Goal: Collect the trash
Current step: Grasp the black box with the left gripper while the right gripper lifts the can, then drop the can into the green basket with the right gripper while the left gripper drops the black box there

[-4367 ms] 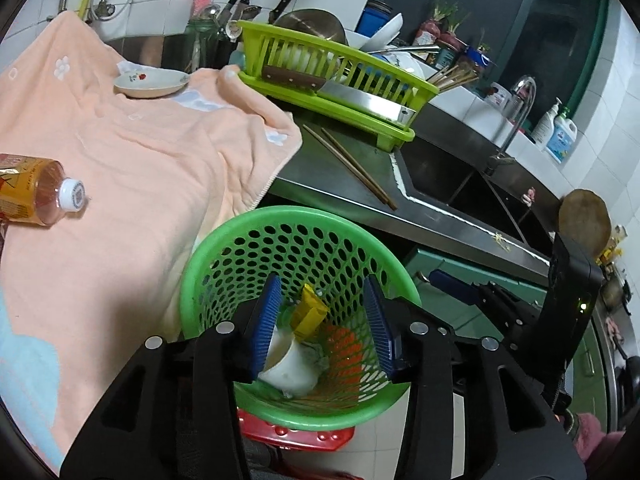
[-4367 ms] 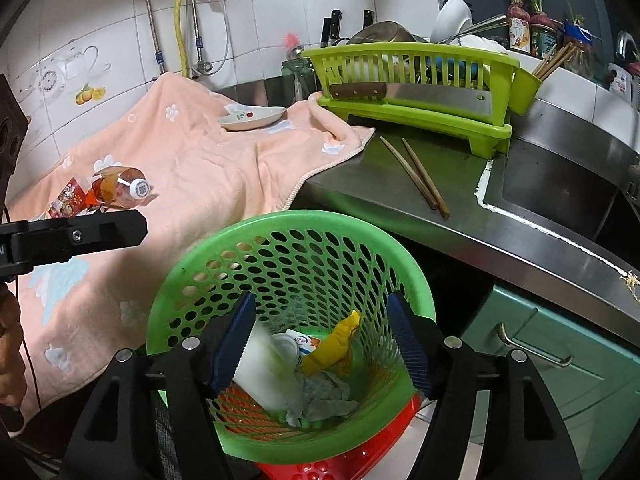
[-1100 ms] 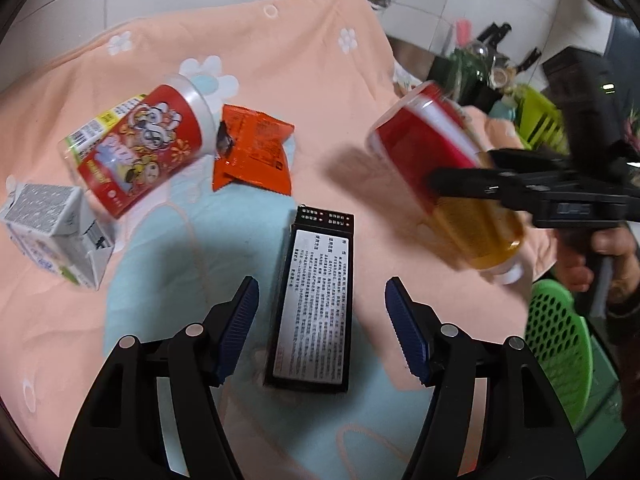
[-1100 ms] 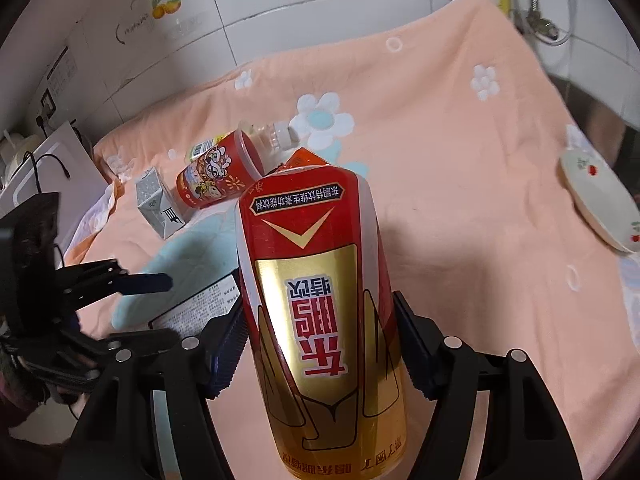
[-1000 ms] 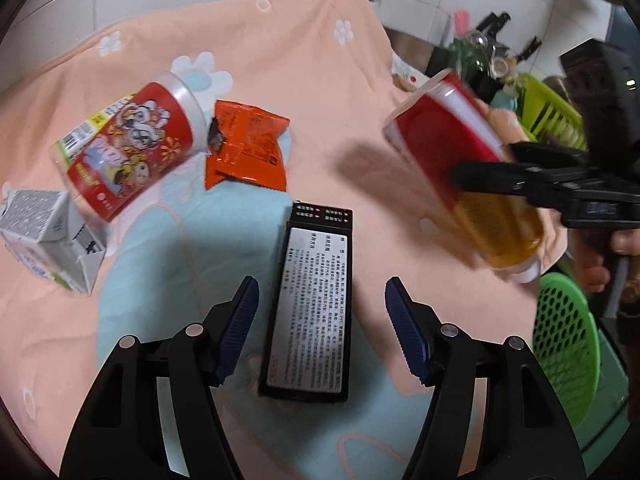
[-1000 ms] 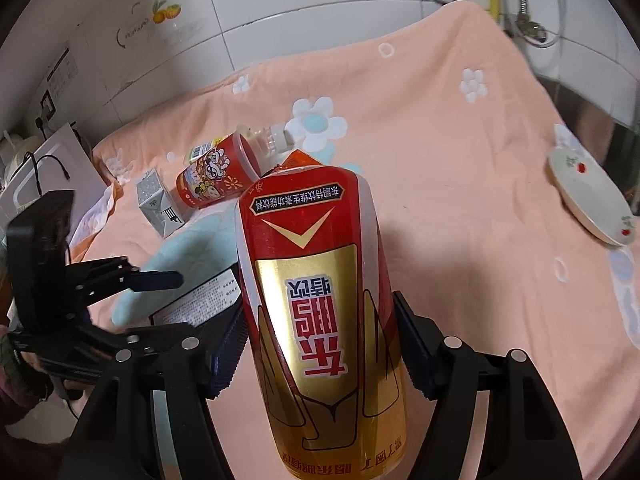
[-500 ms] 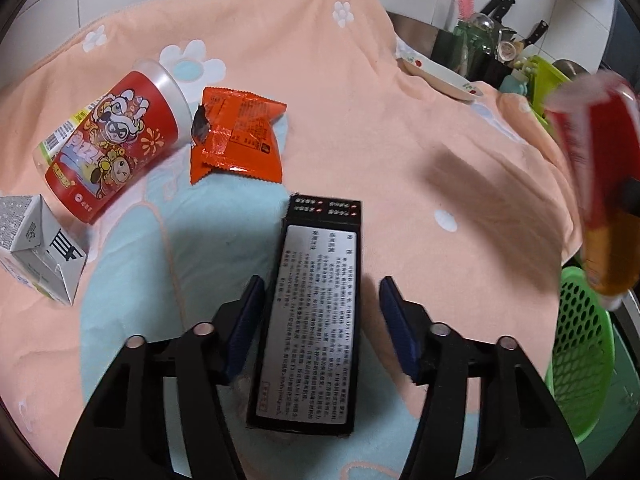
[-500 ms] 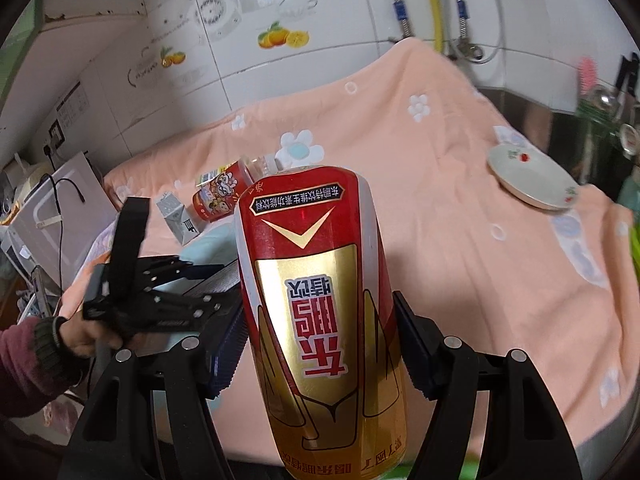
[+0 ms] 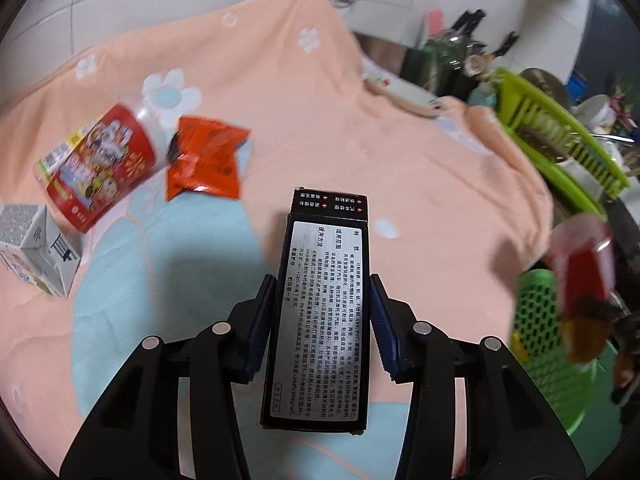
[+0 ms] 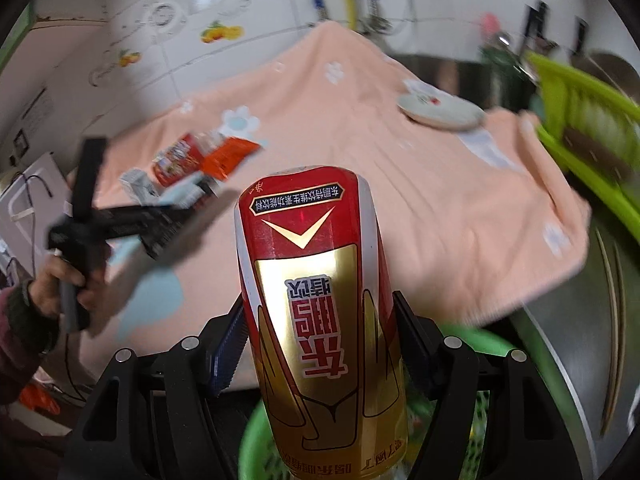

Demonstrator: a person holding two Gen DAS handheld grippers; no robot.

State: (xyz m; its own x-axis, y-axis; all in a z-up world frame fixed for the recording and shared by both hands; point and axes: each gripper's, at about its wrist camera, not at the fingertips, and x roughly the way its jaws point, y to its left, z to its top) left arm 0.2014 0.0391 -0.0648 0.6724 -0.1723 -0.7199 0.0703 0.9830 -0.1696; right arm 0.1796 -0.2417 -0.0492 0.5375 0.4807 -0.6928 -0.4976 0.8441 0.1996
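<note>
My left gripper [image 9: 322,312] is shut on a long black box with a silver label [image 9: 320,300], held over the peach towel [image 9: 360,128]. My right gripper [image 10: 320,354] is shut on a red and gold bottle [image 10: 320,300], held above the green mesh trash basket [image 10: 256,444]. The bottle [image 9: 582,280] and basket [image 9: 540,320] also show blurred at the right of the left wrist view. A red printed cup [image 9: 100,168], an orange snack wrapper [image 9: 206,162] and a small grey-white carton [image 9: 36,248] lie on the towel.
A white dish [image 10: 440,114] sits at the towel's far end. A lime dish rack [image 9: 560,140] stands on the steel counter [image 10: 580,340] to the right. The tiled wall [image 10: 200,20] is behind.
My left gripper has closed on the black box and lifted it. My right gripper has carried the bottle away from the towel to above the basket.
</note>
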